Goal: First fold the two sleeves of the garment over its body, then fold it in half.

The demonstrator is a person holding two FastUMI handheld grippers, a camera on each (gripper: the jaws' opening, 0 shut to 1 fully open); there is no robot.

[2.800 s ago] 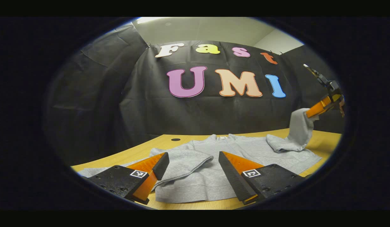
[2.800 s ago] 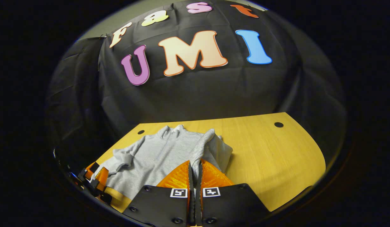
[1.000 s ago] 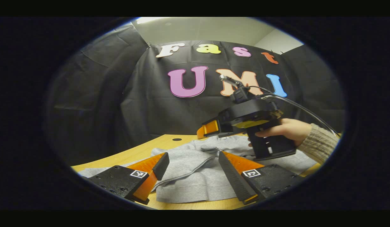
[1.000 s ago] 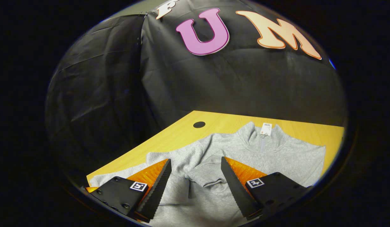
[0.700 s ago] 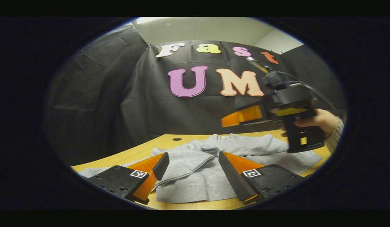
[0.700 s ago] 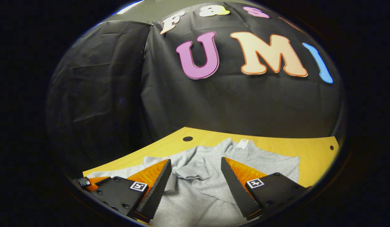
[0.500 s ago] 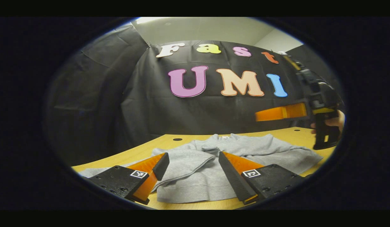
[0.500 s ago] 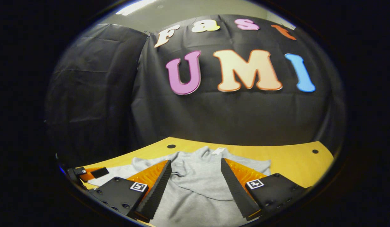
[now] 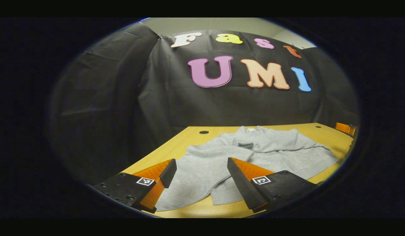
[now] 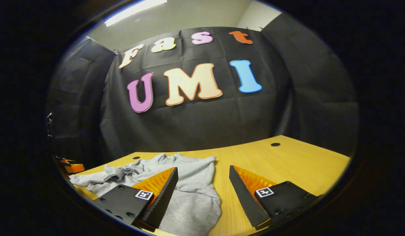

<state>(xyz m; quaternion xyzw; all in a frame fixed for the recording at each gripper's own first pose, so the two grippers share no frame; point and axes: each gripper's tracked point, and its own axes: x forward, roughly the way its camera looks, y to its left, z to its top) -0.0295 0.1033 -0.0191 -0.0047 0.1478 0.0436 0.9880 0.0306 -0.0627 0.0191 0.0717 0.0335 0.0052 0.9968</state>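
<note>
The gray garment (image 9: pixel 255 154) lies on the wooden table (image 9: pixel 320 134). Its collar (image 9: pixel 250 130) points away, toward the black cloth wall (image 9: pixel 176 101). Its bottom hem is at the near edge of the table. So its long way runs from the near edge to the far side. Both sleeves are folded in over the body. One sleeve (image 9: pixel 209 164) lies flat across the near left part in the left gripper view. The other makes a bumpy fold up near the collar.

In the right gripper view the garment (image 10: pixel 189 190) is on the left part of the table (image 10: pixel 287 164), with rumpled folds at its far left end.

The left gripper (image 9: pixel 199 178) is low over the near hem. Its fingers are wide apart and hold nothing. The folded sleeve shows in the gap between them.

The right gripper (image 10: pixel 202 193) is at the garment's right edge. Its fingers are wide apart too and grip nothing. One finger is over the cloth and the other is over bare wood.

The table is light wood with small round holes (image 10: pixel 275 144) near its far edge. Black cloth hangs behind it. Above the cloth there is a pale ceiling with a long light (image 10: pixel 137 8).
</note>
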